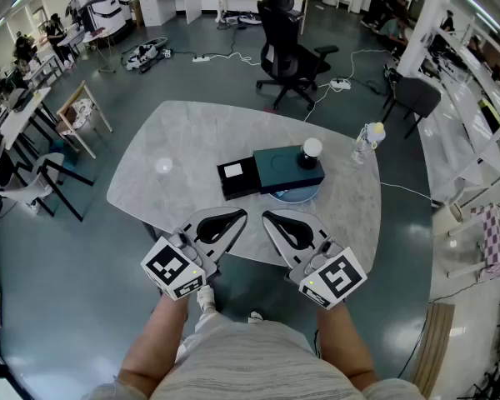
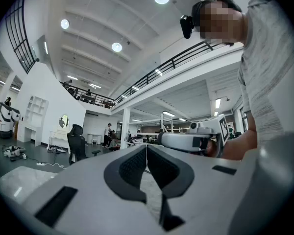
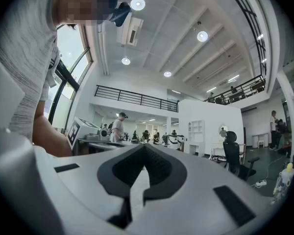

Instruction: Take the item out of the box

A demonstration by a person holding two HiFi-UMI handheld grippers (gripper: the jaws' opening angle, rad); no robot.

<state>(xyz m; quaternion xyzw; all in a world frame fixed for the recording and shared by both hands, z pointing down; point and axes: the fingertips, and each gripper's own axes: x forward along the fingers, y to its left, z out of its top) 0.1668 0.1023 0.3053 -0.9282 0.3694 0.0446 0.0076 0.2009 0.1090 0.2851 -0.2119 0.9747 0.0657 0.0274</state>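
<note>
So the left gripper (image 1: 240, 216) and right gripper (image 1: 267, 217) are both pinched shut, empty. The white flat item (image 1: 232, 171) in the black box tray (image 1: 240, 185) looks light, probably stiff; I'd grab an edge.

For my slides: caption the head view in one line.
Shut and empty, the left gripper and right gripper hover at the edge of the marble table, short of the dark box.

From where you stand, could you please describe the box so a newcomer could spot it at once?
On the pale marble-patterned table, right of centre, lies a flat box, teal with a black end bearing a white square label. Unlike the clear bottle at the table's edge, it is dark and carries a white ball.
</note>
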